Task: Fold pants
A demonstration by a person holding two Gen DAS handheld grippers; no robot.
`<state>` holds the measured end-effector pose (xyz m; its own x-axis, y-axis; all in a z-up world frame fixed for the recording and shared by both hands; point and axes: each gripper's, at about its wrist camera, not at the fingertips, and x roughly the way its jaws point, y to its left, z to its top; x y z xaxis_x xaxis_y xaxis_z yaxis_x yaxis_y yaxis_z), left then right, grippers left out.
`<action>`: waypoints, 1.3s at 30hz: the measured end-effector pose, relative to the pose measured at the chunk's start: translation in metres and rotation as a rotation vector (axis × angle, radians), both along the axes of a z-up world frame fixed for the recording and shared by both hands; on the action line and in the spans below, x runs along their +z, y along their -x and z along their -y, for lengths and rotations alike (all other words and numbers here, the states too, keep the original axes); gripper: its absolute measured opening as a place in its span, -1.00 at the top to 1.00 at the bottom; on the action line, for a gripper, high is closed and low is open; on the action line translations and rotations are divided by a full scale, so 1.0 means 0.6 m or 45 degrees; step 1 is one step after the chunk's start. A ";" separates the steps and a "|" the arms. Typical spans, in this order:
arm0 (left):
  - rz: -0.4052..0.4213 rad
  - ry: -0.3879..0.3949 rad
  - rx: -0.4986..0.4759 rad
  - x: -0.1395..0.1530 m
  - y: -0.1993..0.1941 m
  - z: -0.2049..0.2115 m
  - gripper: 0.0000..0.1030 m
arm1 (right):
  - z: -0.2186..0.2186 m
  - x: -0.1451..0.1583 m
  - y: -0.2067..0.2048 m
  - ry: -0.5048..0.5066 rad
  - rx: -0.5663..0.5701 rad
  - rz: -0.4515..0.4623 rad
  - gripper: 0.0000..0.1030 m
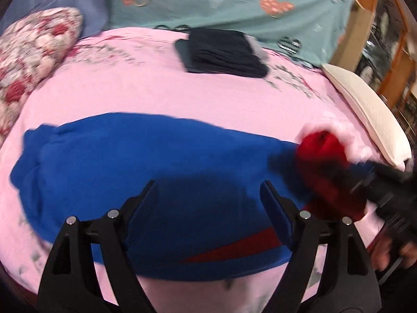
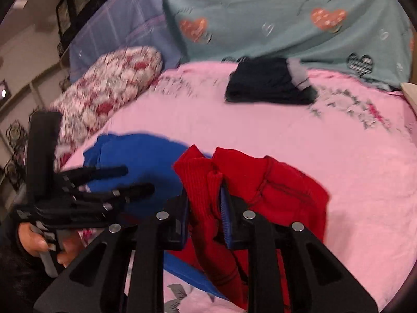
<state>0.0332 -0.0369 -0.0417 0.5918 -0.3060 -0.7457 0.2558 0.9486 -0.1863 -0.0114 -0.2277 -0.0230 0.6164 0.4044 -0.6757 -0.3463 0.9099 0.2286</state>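
Observation:
Blue pants (image 1: pixel 135 161) with a red waistband (image 2: pixel 247 182) and a red stripe (image 1: pixel 234 250) lie across the pink bed sheet (image 1: pixel 156 88). My left gripper (image 1: pixel 208 203) is open and empty, hovering just above the blue fabric. My right gripper (image 2: pixel 204 208) is shut on the red waistband and lifts it off the sheet; it shows blurred at the right of the left wrist view (image 1: pixel 325 167). The left gripper shows from the side in the right wrist view (image 2: pixel 135 180), over the blue pants (image 2: pixel 135 161).
A stack of folded dark clothes (image 1: pixel 221 52) lies at the far side of the sheet. A floral pillow (image 1: pixel 31 60) is at the left, a white pillow (image 1: pixel 365 112) at the right. A teal heart-print cover (image 1: pixel 234 2) lies behind, and wooden shelves (image 1: pixel 385 39) stand far right.

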 end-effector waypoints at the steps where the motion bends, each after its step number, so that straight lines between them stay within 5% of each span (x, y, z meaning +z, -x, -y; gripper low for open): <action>1: -0.016 0.006 0.028 -0.005 0.001 -0.016 -0.58 | -0.021 -0.035 -0.012 0.038 0.049 -0.093 0.54; 2: -0.028 0.016 0.042 -0.008 0.004 -0.028 -0.58 | -0.035 -0.066 -0.017 0.055 0.078 -0.160 0.49; 3: -0.038 0.026 0.049 -0.011 0.006 -0.037 -0.58 | -0.038 -0.066 -0.007 0.062 0.076 -0.103 0.44; 7: -0.029 0.042 -0.044 -0.005 0.010 -0.016 -0.58 | -0.011 -0.012 0.040 -0.031 0.117 0.003 0.19; 12: 0.058 -0.087 -0.235 -0.004 0.029 0.059 -0.61 | 0.040 0.041 0.082 0.036 -0.004 0.110 0.17; 20: -0.094 -0.176 -0.283 -0.064 0.017 0.078 -0.68 | -0.003 -0.003 0.058 0.147 0.116 0.025 0.17; 26: -0.091 -0.179 -0.268 -0.065 0.019 0.081 -0.70 | -0.007 -0.042 0.013 0.120 0.130 -0.116 0.86; 34: -0.076 -0.169 -0.256 -0.063 0.020 0.077 -0.71 | 0.039 0.049 0.032 -0.137 0.172 -0.019 0.86; 39: -0.051 -0.162 -0.201 -0.054 0.026 0.047 -0.71 | -0.020 0.030 0.038 -0.008 0.300 -0.065 0.86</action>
<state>0.0174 -0.0653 -0.0741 0.5128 -0.2948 -0.8063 0.3981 0.9137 -0.0809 -0.0339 -0.2157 -0.0047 0.4695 0.5372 -0.7007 -0.5370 0.8037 0.2564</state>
